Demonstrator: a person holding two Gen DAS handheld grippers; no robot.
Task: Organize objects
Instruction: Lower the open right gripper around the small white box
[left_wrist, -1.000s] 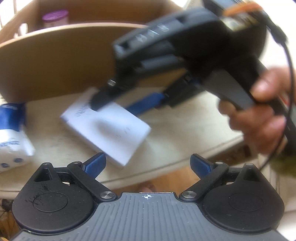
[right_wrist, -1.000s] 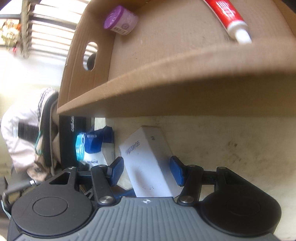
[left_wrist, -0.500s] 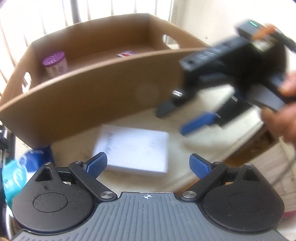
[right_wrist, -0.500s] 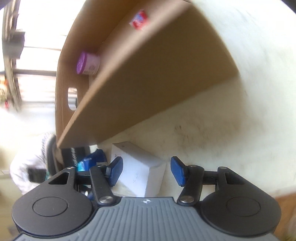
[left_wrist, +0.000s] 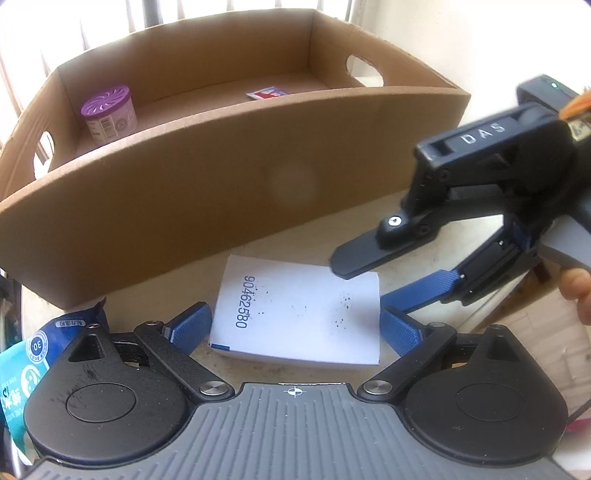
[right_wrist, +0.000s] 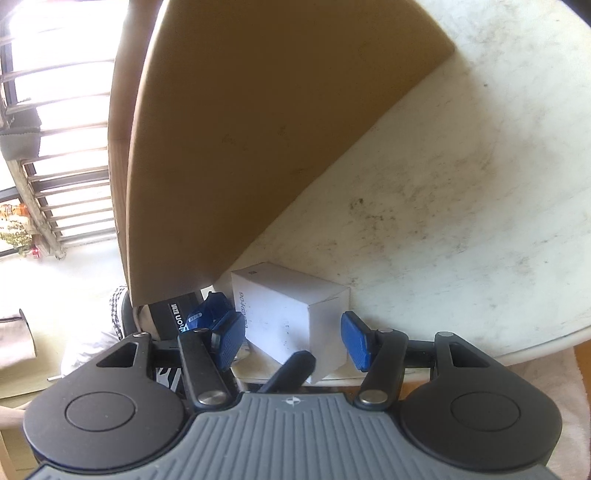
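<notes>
White box (left_wrist: 299, 314) lies flat on the bench (right_wrist: 443, 206) just outside the cardboard crate (left_wrist: 229, 192), not yet packed; purple jar (left_wrist: 108, 112) and a small packet (left_wrist: 266, 93) already sit inside, so we judge the job part done. Left tongs (left_wrist: 295, 326) gape around the box, pads apart from it. Right tongs (right_wrist: 293, 338) part-open and empty; blue pouch (left_wrist: 26, 362) cut off at the edge.

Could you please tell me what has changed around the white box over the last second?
The right gripper has swung off the white box to its right edge, jaws open, nothing gripped. The box now lies squarely between the left gripper's open fingers. The purple jar stays in the cardboard box.
</notes>
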